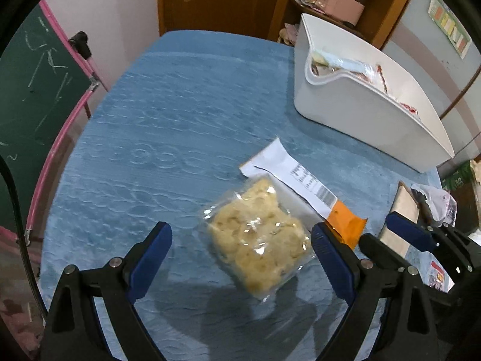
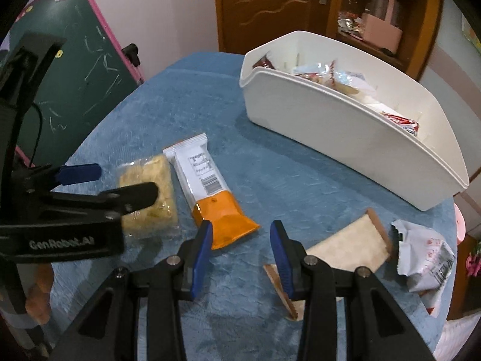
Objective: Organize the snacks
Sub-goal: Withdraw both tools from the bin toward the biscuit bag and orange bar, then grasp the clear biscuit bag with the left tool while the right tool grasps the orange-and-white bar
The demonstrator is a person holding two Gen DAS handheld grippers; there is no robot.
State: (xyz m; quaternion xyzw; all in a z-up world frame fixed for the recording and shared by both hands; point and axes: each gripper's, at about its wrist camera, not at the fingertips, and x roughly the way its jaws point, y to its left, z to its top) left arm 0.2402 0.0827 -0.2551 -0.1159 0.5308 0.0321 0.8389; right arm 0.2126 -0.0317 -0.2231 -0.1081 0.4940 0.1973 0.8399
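Observation:
A clear bag of yellow crackers lies on the blue tablecloth. My left gripper hangs over it, open wide, with a finger on either side and neither pad pressing on it. A white and orange snack packet lies right beside the bag. My right gripper is open over bare cloth, nothing between its fingers. The orange end of that packet is just left of it and a flat beige packet just right. The white bin at the back right holds several wrapped snacks.
A crumpled white wrapper lies at the table's right edge, beyond the beige packet. A green chalkboard with a pink frame stands left of the table. A wooden door and shelves are behind it.

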